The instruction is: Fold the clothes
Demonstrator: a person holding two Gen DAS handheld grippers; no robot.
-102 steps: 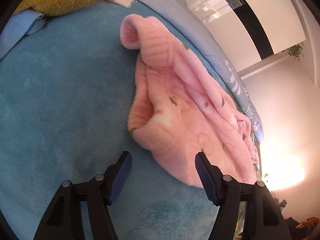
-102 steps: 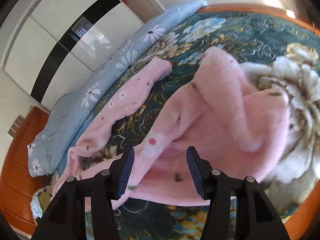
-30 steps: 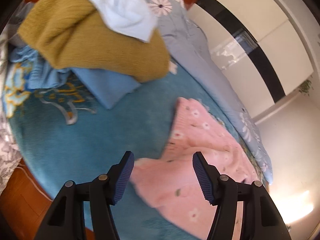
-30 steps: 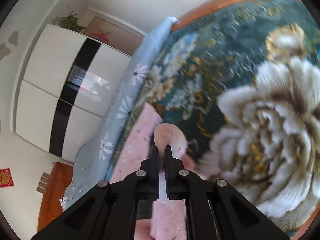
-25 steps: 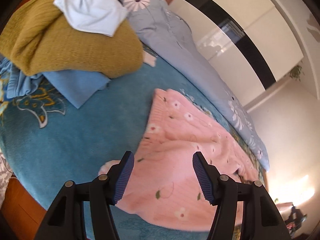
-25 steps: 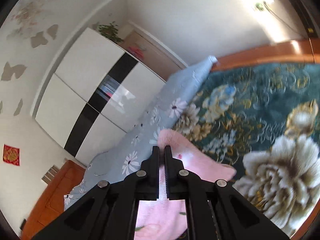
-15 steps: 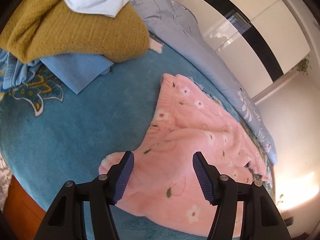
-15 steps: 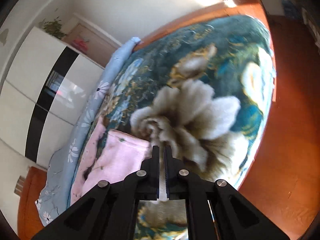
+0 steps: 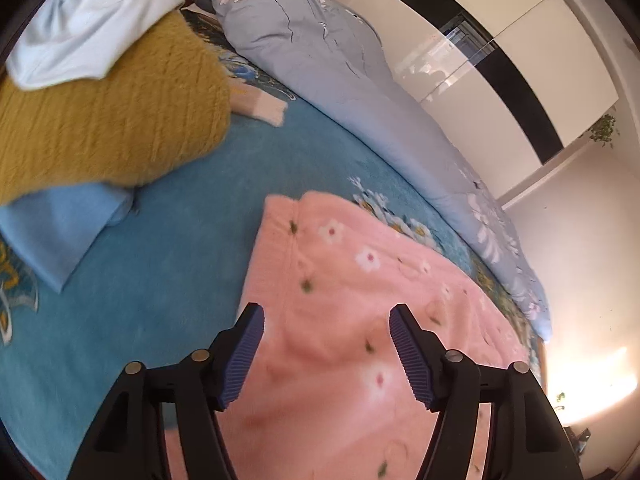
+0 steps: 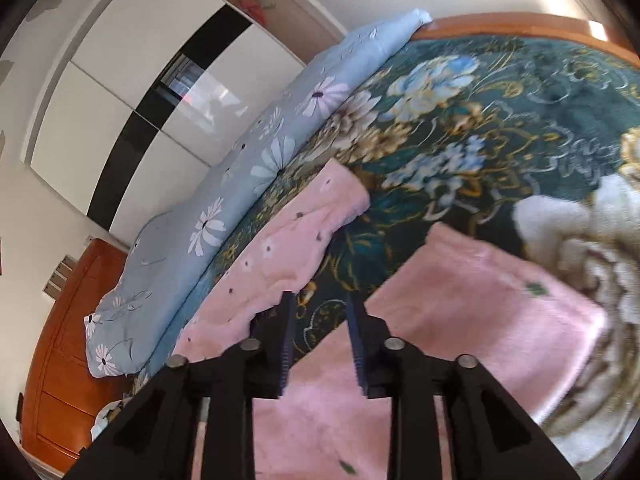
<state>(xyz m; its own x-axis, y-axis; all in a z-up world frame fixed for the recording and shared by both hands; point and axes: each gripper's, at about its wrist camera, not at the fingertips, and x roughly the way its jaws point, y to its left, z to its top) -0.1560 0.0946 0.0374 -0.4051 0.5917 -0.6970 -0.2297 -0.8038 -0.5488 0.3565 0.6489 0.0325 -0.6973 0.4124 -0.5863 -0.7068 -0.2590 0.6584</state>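
Right gripper (image 10: 320,332) jaws just opening, releasing pink flower-print fleece garment (image 10: 460,320); left gripper (image 9: 326,350) hovering, fingers apart, empty; garment spread, fold pending.

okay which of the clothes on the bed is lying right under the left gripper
The pink flowered fleece garment, spread flat beneath the open left gripper. The mustard knit sweater, white garment and folded blue garment sit stacked farther off.

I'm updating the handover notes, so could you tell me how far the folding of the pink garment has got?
Done: the pink garment lies spread flat on the bed blanket, one leg stretched apart. In hand: nothing; the right claw has just been opening, empty, and the left claw hovers open. Left: every fold, plus the yellow knit pile.
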